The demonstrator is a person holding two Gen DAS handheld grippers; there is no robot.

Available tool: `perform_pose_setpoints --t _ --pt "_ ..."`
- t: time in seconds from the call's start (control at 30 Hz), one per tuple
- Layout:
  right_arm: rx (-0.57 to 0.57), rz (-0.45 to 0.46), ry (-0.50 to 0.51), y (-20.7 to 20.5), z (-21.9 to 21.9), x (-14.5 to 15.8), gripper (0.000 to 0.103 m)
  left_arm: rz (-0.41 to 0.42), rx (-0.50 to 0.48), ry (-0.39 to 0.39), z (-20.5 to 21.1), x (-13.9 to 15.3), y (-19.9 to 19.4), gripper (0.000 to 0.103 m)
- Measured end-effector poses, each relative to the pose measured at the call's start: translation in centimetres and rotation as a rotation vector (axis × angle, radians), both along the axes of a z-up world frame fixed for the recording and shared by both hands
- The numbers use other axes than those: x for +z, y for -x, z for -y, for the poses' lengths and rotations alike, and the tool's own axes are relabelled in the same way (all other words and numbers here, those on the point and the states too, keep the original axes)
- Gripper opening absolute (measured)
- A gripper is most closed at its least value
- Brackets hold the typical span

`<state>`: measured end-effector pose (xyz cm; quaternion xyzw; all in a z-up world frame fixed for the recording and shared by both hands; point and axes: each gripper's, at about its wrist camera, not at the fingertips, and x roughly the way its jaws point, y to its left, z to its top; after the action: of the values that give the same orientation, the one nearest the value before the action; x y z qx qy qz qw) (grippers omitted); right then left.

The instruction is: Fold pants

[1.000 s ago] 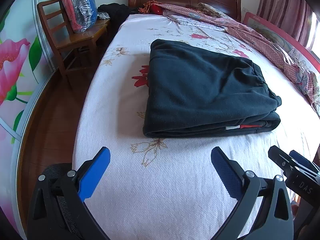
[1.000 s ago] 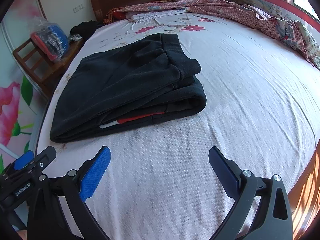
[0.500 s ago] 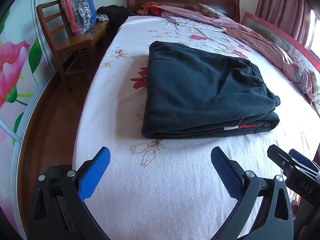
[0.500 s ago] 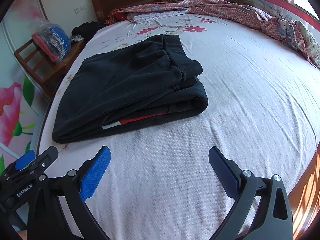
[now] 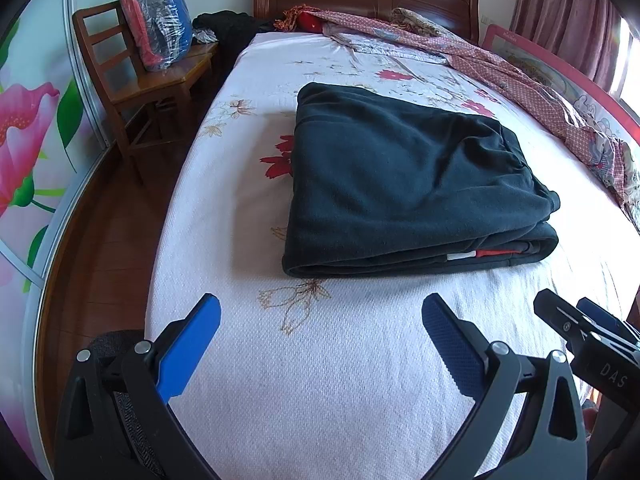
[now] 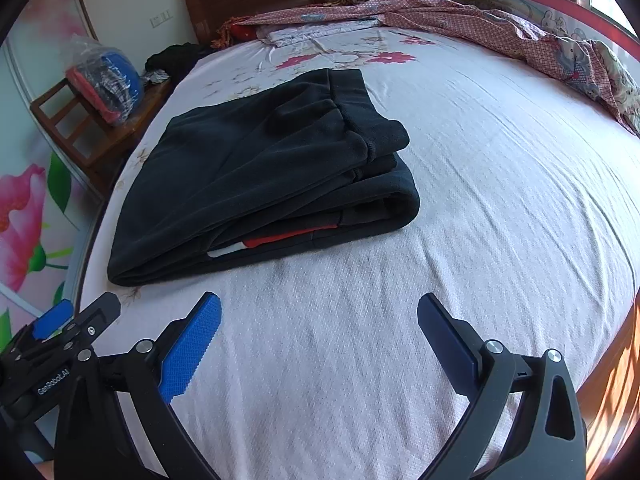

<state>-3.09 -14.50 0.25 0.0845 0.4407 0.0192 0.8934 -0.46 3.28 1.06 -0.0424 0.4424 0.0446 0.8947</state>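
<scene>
Folded dark pants [image 5: 404,184] lying on the bed [image 5: 340,380], at 12 o'clock from the left tongs [image 5: 320,340] and right tongs [image 6: 319,338], both spread and empty.

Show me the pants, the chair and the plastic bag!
pants [image 5: 400,176], left wrist view, middle of the top folded layer.
chair [image 5: 160,84], left wrist view, bare front of the wooden seat.
plastic bag [image 5: 160,20], left wrist view, its clear front.

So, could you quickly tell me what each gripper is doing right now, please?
Left gripper: open, holding nothing, short of the pants.
Right gripper: open, holding nothing.
</scene>
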Motion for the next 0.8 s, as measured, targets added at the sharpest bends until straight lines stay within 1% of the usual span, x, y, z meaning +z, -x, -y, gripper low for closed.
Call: perform_pose_setpoints --t 0.8 --pt "0.011 -0.002 -0.003 -0.09 -0.23 -0.02 0.098 0.001 -0.001 0.0 -0.05 -0.04 0.02 0.101"
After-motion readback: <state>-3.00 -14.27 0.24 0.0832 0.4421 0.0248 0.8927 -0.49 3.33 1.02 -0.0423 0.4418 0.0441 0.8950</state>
